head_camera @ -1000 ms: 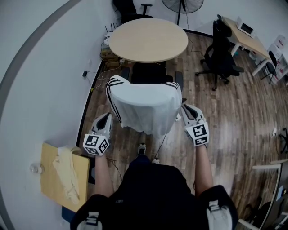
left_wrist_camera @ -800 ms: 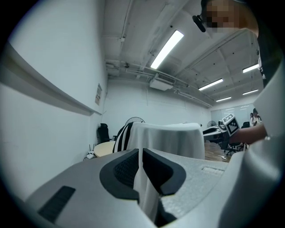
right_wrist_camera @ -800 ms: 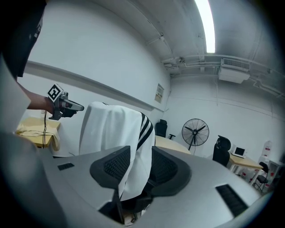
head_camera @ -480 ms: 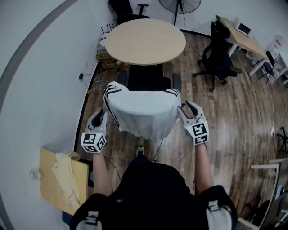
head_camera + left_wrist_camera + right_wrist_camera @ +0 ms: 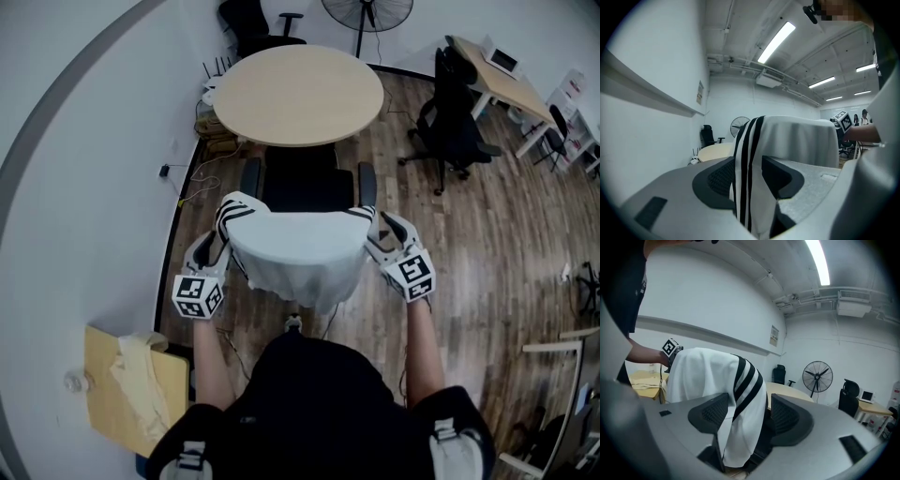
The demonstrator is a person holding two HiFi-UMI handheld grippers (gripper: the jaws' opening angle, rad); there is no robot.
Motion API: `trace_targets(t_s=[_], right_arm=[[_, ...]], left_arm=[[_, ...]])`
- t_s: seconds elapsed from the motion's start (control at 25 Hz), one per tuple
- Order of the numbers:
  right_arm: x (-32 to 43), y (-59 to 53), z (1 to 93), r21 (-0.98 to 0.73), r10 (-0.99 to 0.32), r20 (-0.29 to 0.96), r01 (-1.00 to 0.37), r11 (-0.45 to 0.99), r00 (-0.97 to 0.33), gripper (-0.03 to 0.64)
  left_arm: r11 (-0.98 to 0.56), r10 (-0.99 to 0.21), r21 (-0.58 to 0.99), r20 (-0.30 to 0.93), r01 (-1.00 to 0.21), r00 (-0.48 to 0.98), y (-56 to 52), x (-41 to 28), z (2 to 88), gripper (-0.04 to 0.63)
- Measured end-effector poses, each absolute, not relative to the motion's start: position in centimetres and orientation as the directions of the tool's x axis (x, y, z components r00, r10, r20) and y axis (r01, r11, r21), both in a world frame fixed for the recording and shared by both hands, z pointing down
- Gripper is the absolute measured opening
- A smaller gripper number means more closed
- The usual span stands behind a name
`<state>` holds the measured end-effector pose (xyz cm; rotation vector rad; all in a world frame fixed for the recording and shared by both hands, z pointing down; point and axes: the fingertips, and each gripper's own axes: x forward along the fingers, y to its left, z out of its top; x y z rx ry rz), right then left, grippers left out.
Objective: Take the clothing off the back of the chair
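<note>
A white garment (image 5: 295, 248) with black stripes at its shoulders hangs over the back of a black office chair (image 5: 305, 183). My left gripper (image 5: 214, 246) stands at the garment's left shoulder, my right gripper (image 5: 382, 234) at its right shoulder. In the left gripper view the striped edge (image 5: 749, 154) hangs between the opening jaws of the left gripper (image 5: 747, 173). In the right gripper view the striped sleeve (image 5: 740, 394) lies between the opening jaws of the right gripper (image 5: 745, 418). Neither pair of pads visibly presses on the cloth.
A round wooden table (image 5: 298, 94) stands just beyond the chair, with a fan (image 5: 366, 11) behind it. Another black chair (image 5: 450, 117) and a desk (image 5: 506, 80) are at the right. A small wooden table (image 5: 131, 384) with a cloth is at my lower left, by the wall.
Both grippers have moved forward, up along the garment's sides, and now flank its striped shoulders. Their jaws stand wider than before.
</note>
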<state>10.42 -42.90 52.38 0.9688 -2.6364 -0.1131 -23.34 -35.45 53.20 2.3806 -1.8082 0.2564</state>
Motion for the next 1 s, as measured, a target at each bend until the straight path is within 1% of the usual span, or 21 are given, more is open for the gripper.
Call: trace_targets(t_s=[0.16, 0.32, 0.4, 0.48, 0.52, 0.56, 0.72, 0.88, 1.0], right_arm=[[9.7, -43.4, 53.0, 0.137, -0.614, 0.293, -0.604, 0.786, -0.733, 0.259], [9.5, -43.9, 52.5, 0.144, -0.617, 0.261, -0.602, 0.785, -0.742, 0.233], [9.7, -44.0, 52.4, 0.153, -0.638, 0.253, -0.621, 0.768, -0.727, 0.188], [9.8, -43.8, 52.2, 0.160, -0.652, 0.247, -0.633, 0.757, -0.717, 0.095], [9.7, -43.7, 52.1, 0.162, -0.654, 0.245, -0.635, 0.755, -0.715, 0.061], [9.7, -43.5, 52.2, 0.162, -0.656, 0.249, -0.638, 0.753, -0.712, 0.046], [10.1, -42.9, 52.7, 0.152, -0.674, 0.265, -0.660, 0.735, -0.690, 0.020], [10.3, -42.6, 52.8, 0.151, -0.686, 0.259, -0.673, 0.724, -0.679, 0.017], [10.3, -42.4, 52.5, 0.150, -0.695, 0.231, -0.681, 0.717, -0.681, 0.017]], left_arm=[[-0.292, -0.933, 0.018, 0.216, -0.956, 0.289, -36.6, -23.6, 53.3, 0.172], [-0.312, -0.924, 0.026, 0.226, -0.950, 0.310, -37.1, -23.8, 53.6, 0.172], [-0.322, -0.921, 0.031, 0.220, -0.946, 0.320, -37.2, -23.9, 53.6, 0.172], [-0.326, -0.923, 0.031, 0.208, -0.945, 0.325, -37.3, -23.8, 53.3, 0.170], [-0.326, -0.924, 0.029, 0.201, -0.945, 0.325, -37.3, -23.8, 53.2, 0.172], [-0.326, -0.925, 0.027, 0.195, -0.945, 0.325, -37.3, -23.7, 53.0, 0.170], [-0.336, -0.926, 0.013, 0.176, -0.942, 0.333, -37.0, -23.4, 52.3, 0.169], [-0.339, -0.930, -0.002, 0.152, -0.941, 0.335, -36.7, -23.5, 51.4, 0.164], [-0.336, -0.930, -0.016, 0.163, -0.942, 0.329, -36.8, -23.6, 51.5, 0.163]])
